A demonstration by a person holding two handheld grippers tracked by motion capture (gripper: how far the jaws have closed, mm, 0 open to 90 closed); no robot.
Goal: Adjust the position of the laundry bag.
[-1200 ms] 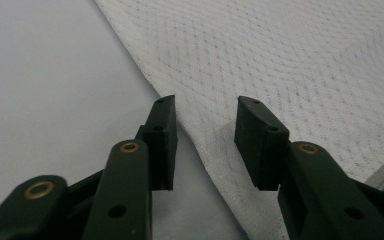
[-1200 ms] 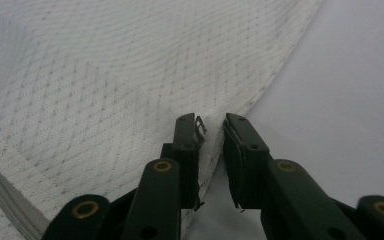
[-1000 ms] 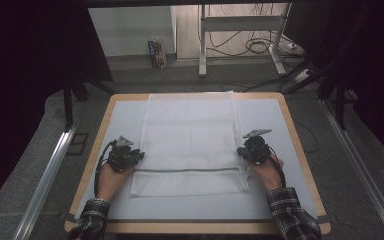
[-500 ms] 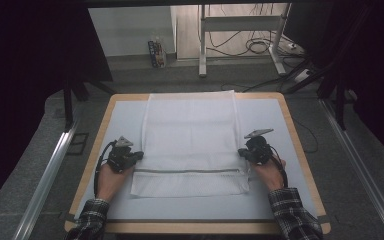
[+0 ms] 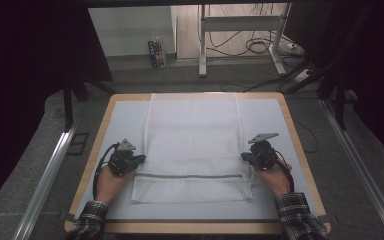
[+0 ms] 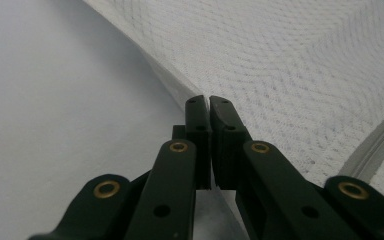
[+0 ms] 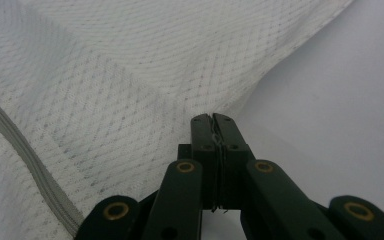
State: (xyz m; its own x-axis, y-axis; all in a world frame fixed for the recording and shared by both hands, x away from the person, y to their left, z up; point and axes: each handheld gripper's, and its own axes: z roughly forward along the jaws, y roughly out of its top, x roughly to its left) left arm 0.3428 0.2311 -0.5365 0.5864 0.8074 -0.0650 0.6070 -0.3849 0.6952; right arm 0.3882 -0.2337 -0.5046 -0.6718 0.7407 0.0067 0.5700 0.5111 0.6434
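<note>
So the white mesh laundry bag (image 5: 195, 145) lies flat mid-worktop (image 5: 125, 115), zipper (image 5: 190, 175) running across near the 6 o'clock end. The left gripper (image 5: 139, 160) pinches its 9 o'clock edge, having just closed its jaws on the mesh; the right gripper (image 5: 245, 157) is clamped on the 3 o'clock edge.

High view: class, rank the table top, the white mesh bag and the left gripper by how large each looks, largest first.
1. table top
2. white mesh bag
3. left gripper, shut on the bag's side edge
</note>
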